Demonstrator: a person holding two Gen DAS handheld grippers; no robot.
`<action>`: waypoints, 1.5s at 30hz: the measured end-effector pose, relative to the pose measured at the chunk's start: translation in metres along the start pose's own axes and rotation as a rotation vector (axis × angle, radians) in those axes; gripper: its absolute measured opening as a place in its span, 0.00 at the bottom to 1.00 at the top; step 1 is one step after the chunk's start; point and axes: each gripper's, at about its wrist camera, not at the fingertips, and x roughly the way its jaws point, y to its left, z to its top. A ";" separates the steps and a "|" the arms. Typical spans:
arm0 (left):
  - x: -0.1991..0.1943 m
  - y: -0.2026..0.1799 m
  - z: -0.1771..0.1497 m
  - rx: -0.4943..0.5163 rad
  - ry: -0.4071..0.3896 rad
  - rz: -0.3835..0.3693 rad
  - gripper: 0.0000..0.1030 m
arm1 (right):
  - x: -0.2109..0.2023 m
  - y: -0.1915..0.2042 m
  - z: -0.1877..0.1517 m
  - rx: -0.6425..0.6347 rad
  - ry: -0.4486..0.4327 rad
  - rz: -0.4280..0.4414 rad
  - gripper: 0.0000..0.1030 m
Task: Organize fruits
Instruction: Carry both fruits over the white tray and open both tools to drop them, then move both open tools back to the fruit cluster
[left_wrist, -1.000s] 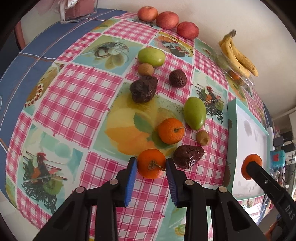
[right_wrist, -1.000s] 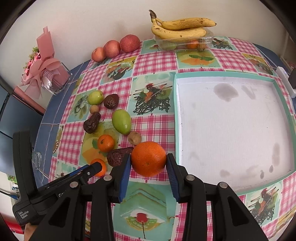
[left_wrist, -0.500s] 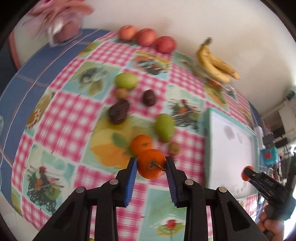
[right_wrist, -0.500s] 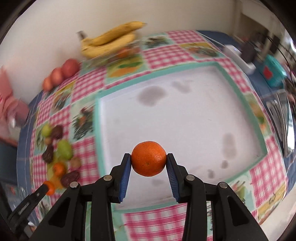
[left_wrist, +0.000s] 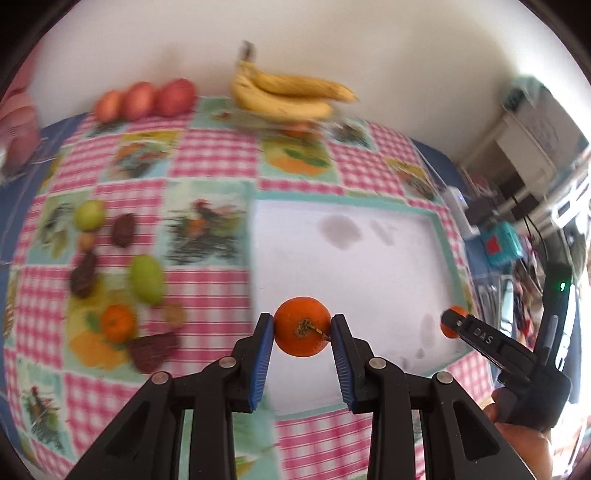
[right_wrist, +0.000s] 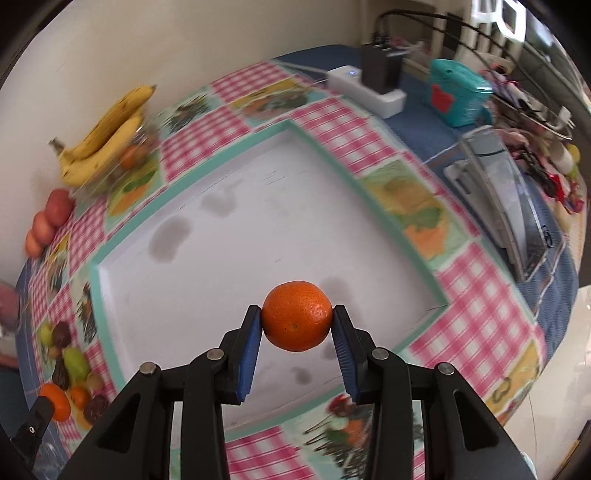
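Note:
My left gripper (left_wrist: 302, 332) is shut on an orange mandarin with a stalk (left_wrist: 302, 325), held above the near left edge of the white tray (left_wrist: 354, 258). My right gripper (right_wrist: 297, 325) is shut on a second mandarin (right_wrist: 297, 320), held above the tray's near right corner (right_wrist: 229, 258); it also shows in the left wrist view (left_wrist: 452, 325). On the checked cloth left of the tray lie a loose mandarin (left_wrist: 118, 322), a green mango (left_wrist: 147, 279), a green apple (left_wrist: 88, 215) and several dark wrinkled fruits (left_wrist: 83, 275).
Red apples (left_wrist: 144, 99) and bananas on a clear box (left_wrist: 288, 94) stand at the back by the wall. A white power strip (right_wrist: 365, 86), a teal box (right_wrist: 460, 94) and clutter lie right of the tray. The left gripper shows at the right wrist view's lower left (right_wrist: 44, 410).
Both grippers have swung right with their mandarins. The left has lifted its mandarin off the cloth to the tray's left edge; the right has moved further toward the tray's right corner.

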 end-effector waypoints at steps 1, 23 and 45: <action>0.009 -0.007 0.000 0.010 0.019 -0.008 0.33 | 0.000 -0.004 0.002 0.007 -0.003 -0.005 0.39; 0.074 -0.007 -0.016 0.022 0.167 0.021 0.34 | 0.039 -0.022 -0.001 0.001 0.060 -0.097 0.39; 0.024 0.065 0.003 -0.148 -0.020 0.348 0.98 | 0.025 -0.008 0.003 -0.079 -0.015 -0.072 0.83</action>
